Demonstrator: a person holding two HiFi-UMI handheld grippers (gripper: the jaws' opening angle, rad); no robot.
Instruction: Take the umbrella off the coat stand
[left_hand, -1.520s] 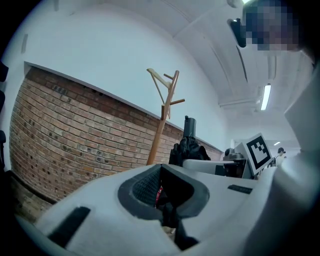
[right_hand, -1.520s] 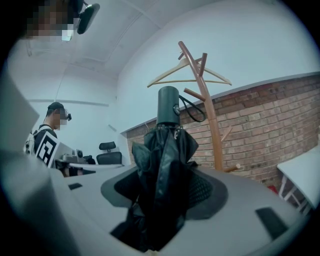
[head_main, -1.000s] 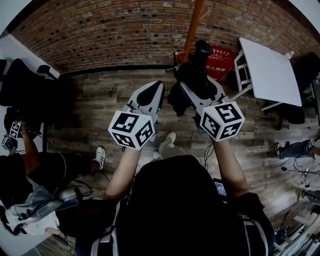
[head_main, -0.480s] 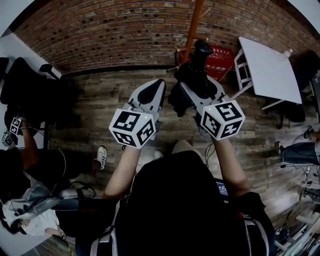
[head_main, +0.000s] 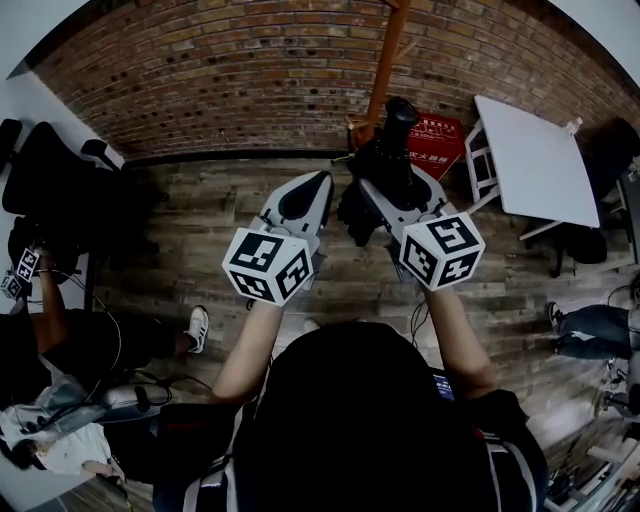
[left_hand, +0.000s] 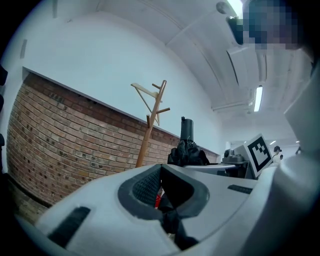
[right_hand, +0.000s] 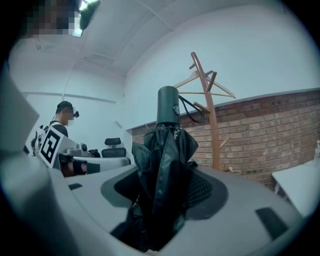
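A folded black umbrella (head_main: 388, 160) stands upright between the jaws of my right gripper (head_main: 378, 185), which is shut on its bunched fabric (right_hand: 162, 170). Its dark handle (right_hand: 168, 106) points up, with a strap loop hanging beside it. The wooden coat stand (head_main: 385, 60) rises by the brick wall behind the umbrella (right_hand: 212, 125), and the two look apart. My left gripper (head_main: 322, 180) hovers just left of the umbrella, shut with its tips together and nothing clearly held. From the left gripper view the umbrella (left_hand: 187, 147) and the stand (left_hand: 150, 135) show ahead.
A white folding table (head_main: 540, 150) stands at the right, with a red sign (head_main: 435, 135) against the brick wall (head_main: 220, 70). Black office chairs (head_main: 50, 180) and a seated person (head_main: 50, 330) are at the left. Another person's legs (head_main: 590, 325) show at the right edge.
Both grippers keep their pose and the right one still holds the umbrella. The head view has shifted a little, so the wall, table and stand sit slightly differently in the picture.
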